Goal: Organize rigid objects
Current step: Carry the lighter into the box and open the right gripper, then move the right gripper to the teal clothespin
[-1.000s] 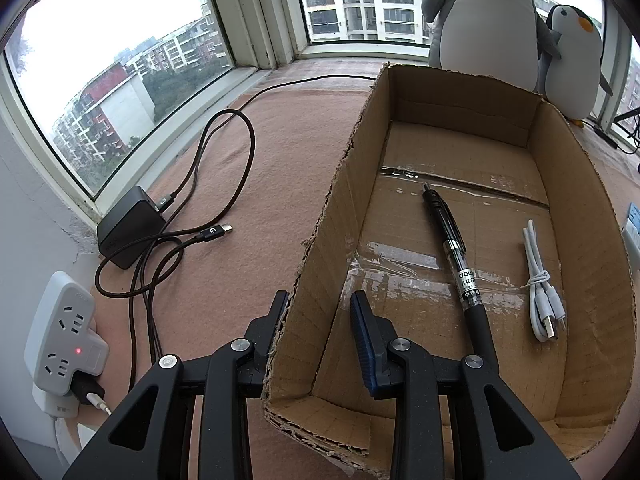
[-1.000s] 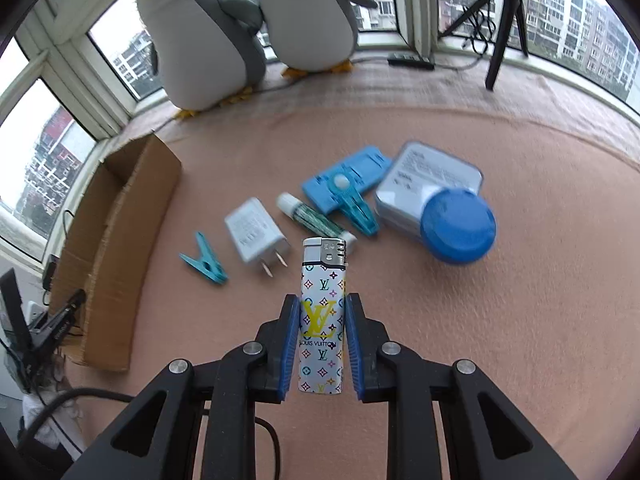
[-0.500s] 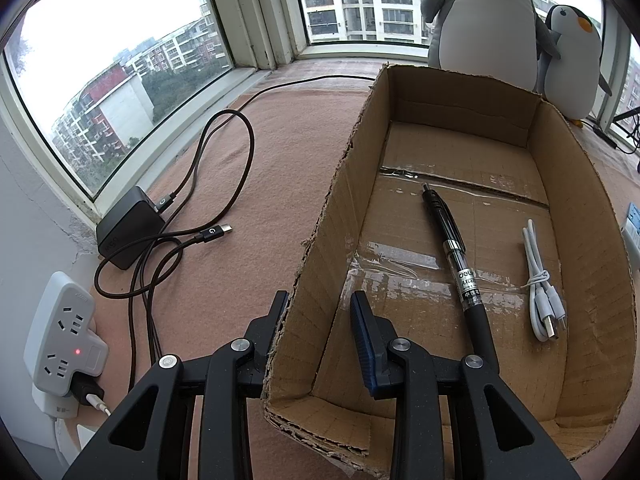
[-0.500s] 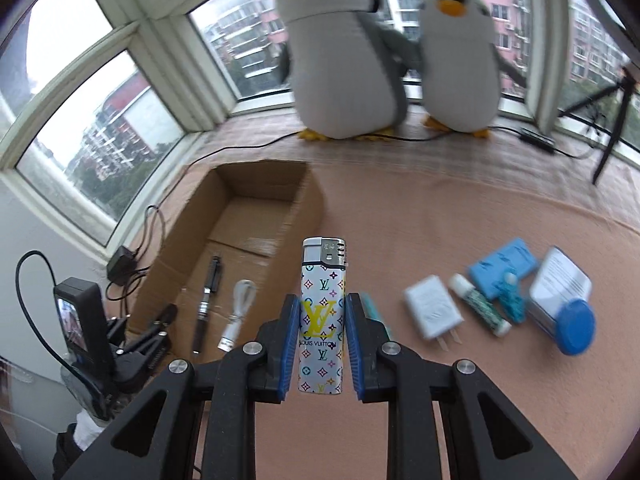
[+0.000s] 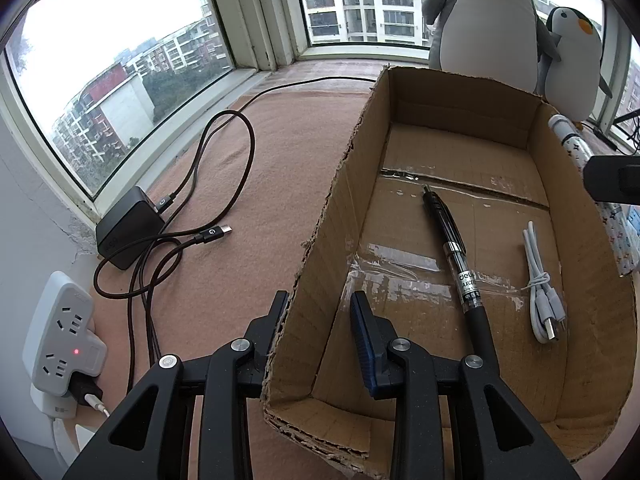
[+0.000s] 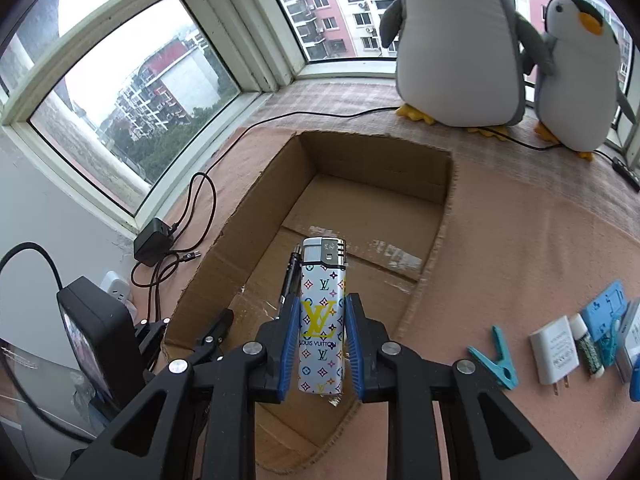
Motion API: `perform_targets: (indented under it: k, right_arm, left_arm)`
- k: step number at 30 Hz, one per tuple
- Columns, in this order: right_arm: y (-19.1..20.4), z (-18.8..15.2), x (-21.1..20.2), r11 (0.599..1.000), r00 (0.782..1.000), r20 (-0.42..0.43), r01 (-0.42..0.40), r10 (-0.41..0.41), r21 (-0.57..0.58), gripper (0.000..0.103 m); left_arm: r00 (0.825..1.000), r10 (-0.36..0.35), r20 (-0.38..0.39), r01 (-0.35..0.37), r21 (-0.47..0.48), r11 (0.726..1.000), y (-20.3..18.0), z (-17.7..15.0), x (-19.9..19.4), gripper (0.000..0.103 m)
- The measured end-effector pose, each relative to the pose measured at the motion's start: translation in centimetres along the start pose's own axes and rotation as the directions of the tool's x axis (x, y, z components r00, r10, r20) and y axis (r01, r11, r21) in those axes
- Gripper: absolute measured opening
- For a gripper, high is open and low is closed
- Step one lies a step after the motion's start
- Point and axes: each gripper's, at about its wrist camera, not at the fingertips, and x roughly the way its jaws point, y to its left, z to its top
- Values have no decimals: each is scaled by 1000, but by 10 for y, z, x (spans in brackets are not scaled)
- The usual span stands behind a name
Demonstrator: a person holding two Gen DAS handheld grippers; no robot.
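My right tongs (image 6: 320, 344) grip the patterned lighter (image 6: 322, 316) upright, above the near end of the cardboard box (image 6: 436, 240) | my left tongs (image 5: 318, 312) are clamped on the left wall of the box (image 5: 320, 264), one finger inside, one outside | in the box lie a black pen (image 5: 456, 252) and a white cable (image 5: 540, 280); right of the box, well apart: a teal clip (image 6: 496, 356) and a white charger (image 6: 554, 350)
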Motion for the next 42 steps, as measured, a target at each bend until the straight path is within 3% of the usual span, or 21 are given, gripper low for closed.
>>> perform_targets:
  k: [10, 12, 14, 24, 32, 42]
  right_arm:
    - [16, 2, 18, 1000, 1000, -15, -11, 11, -22, 22]
    - [18, 2, 19, 999, 1000, -15, -4, 3, -35, 39]
    - [19, 1, 16, 999, 1000, -4, -3, 3, -43, 49]
    - [12, 1, -3, 999, 999, 39, -7, 8, -39, 49]
    - [-23, -9, -38, 999, 997, 77, -16, 18, -30, 49]
    - [-77, -32, -44, 995, 1000, -1, 28, -29, -95, 49]
  left_arm:
    - [1000, 0, -1, 0, 0, 1000, 0, 0, 0, 32]
    - [1000, 0, -1, 0, 0, 1000, 0, 0, 0, 32]
    - [1000, 1, 0, -1, 0, 1000, 0, 0, 0, 32]
    - [1000, 2, 0, -2, 2, 1000, 0, 2, 0, 32]
    - [1000, 2, 0, -2, 1, 1000, 0, 1, 0, 32]
    - [1000, 0, 4, 0, -4, 1000, 1, 1, 1, 32]
